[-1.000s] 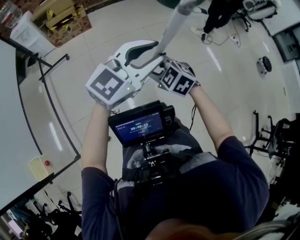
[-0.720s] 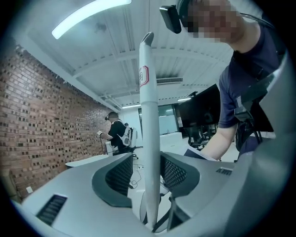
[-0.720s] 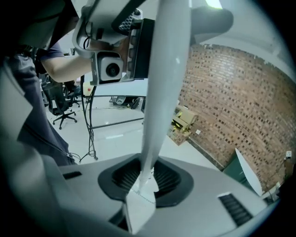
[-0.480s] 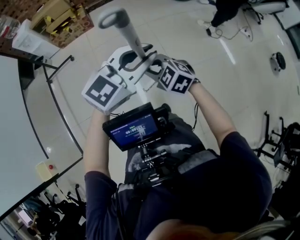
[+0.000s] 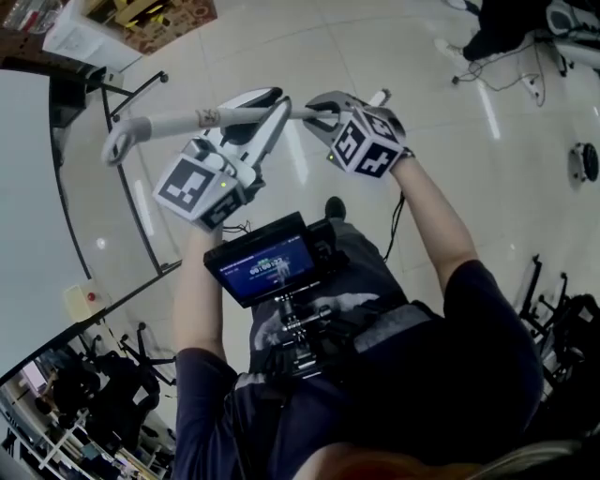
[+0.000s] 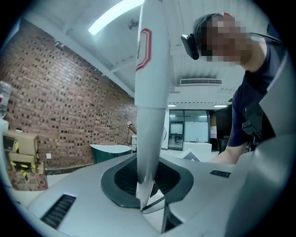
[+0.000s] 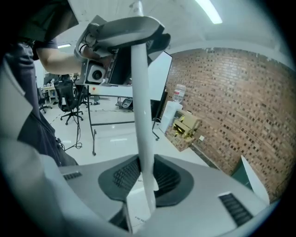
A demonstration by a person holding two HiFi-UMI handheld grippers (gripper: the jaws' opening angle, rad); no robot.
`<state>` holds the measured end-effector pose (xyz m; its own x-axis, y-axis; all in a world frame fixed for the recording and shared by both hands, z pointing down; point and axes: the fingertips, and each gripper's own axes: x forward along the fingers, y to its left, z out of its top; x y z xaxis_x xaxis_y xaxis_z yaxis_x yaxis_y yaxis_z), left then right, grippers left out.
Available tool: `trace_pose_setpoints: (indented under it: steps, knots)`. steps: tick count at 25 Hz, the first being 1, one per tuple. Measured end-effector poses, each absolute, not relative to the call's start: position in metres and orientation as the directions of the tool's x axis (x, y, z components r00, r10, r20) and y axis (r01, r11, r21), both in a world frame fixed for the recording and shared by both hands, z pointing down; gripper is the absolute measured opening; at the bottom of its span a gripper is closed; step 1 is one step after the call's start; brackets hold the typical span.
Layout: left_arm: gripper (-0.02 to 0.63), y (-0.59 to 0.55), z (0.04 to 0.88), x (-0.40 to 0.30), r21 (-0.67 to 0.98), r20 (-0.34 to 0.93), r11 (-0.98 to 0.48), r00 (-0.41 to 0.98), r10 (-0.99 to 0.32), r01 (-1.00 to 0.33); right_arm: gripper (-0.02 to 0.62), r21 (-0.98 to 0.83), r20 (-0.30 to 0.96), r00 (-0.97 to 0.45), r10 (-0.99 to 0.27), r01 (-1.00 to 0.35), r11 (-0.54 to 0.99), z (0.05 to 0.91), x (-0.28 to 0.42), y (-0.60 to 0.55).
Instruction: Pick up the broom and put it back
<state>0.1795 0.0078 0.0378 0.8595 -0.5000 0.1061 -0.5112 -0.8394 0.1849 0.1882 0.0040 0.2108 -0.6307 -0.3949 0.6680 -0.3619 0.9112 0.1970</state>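
Note:
The broom shows only as its long white handle [image 5: 178, 122], lying almost level across the head view with its looped end [image 5: 117, 145] at the left. My left gripper [image 5: 272, 111] is shut on the handle; its jaws have just been closing round it. In the left gripper view the handle [image 6: 150, 92] rises straight up out of the left gripper [image 6: 149, 185]. My right gripper [image 5: 321, 108] grips the same handle just to the right, its jaws having closed a little. The handle [image 7: 141, 106] stands between the pads of the right gripper [image 7: 145, 183]. The broom's head is out of view.
A whiteboard on a black stand [image 5: 103, 94] is at the left, and cardboard boxes [image 5: 159, 14] lie beyond it by a brick wall [image 7: 231, 102]. A screen [image 5: 267, 262] is mounted at the person's chest. Another person's legs [image 5: 497, 28] and cables are at the top right.
The handle has swung from pointing up and to the right to lying nearly level with its end at the left. Both grippers turned with it, and the left jaws closed on it.

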Motion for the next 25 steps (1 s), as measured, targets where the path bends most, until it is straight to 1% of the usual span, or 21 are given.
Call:
trace_pose_setpoints:
  steps: [4,7,9,11,15,20,25]
  knots:
    - [0.043,0.007,0.064,0.158,0.265,0.103,-0.779,0.820,-0.564,-0.569,0.109,0.203,0.666,-0.641,-0.381,-0.336,0.920,0.228,0.181,0.001]
    - [0.043,0.008,0.082,0.146,0.314,0.116,-0.745,0.803,-0.585,-0.588,0.112,0.198,0.676,-0.642,-0.362,-0.315,0.928,0.239,0.176,0.001]
    - [0.044,0.009,0.089,0.142,0.338,0.102,-0.731,0.795,-0.597,-0.593,0.112,0.199,0.693,-0.636,-0.340,-0.285,0.938,0.246,0.173,0.003]
    - [0.044,0.010,0.095,0.138,0.350,0.090,-0.724,0.791,-0.606,-0.594,0.110,0.189,0.715,-0.628,-0.308,-0.251,0.950,0.255,0.170,0.006]
    - [0.046,0.013,0.116,0.136,0.328,0.127,-0.719,0.783,-0.609,-0.612,0.110,0.152,0.766,-0.597,-0.238,-0.192,0.970,0.276,0.169,0.011]
    - [0.048,0.009,0.133,0.132,0.379,0.083,-0.708,0.784,-0.616,-0.596,0.110,0.137,0.819,-0.538,-0.198,-0.153,0.979,0.293,0.172,0.011]
    - [0.048,0.005,0.161,0.068,0.476,0.026,-0.693,0.796,-0.605,-0.542,0.110,0.144,0.869,-0.455,-0.192,-0.138,0.980,0.311,0.125,0.009]
